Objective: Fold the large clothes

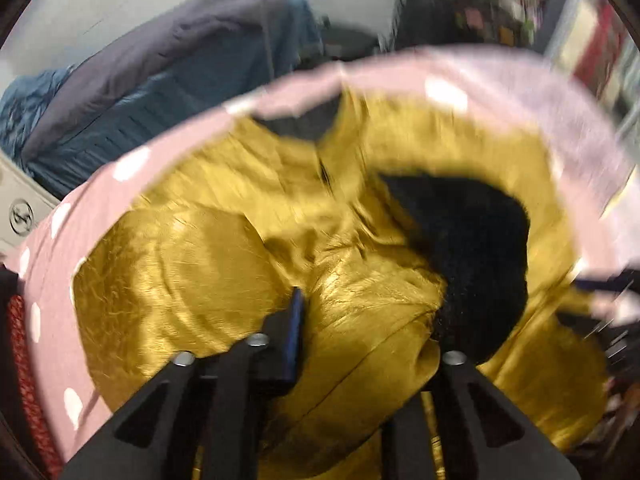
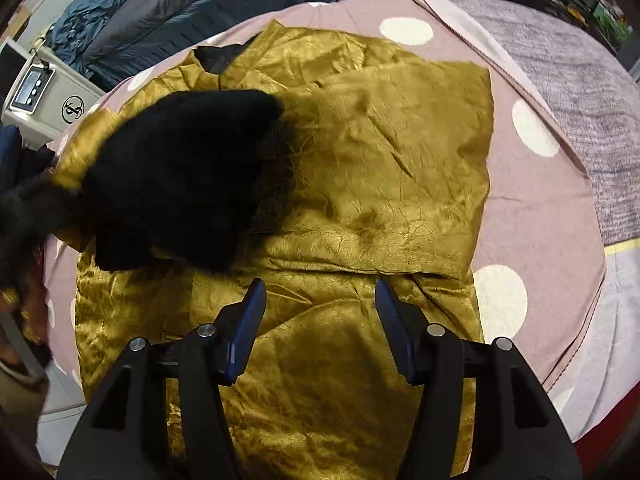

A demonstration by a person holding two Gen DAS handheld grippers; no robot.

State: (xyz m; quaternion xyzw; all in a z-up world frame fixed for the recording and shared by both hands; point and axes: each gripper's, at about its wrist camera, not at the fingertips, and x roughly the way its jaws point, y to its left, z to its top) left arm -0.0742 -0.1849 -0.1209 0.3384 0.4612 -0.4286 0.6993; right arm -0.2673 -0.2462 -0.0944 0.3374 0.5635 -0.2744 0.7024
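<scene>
I saw the crinkled mustard-gold satin garment spread on the pink polka-dot bed, right edge clear. Right hand-held gripper released above it; left hand-held gripper clenched on a gold fold.

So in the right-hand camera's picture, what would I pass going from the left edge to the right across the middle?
Black fuzzy piece → gold satin garment → pink sheet with white dots → grey-lilac blanket.
</scene>
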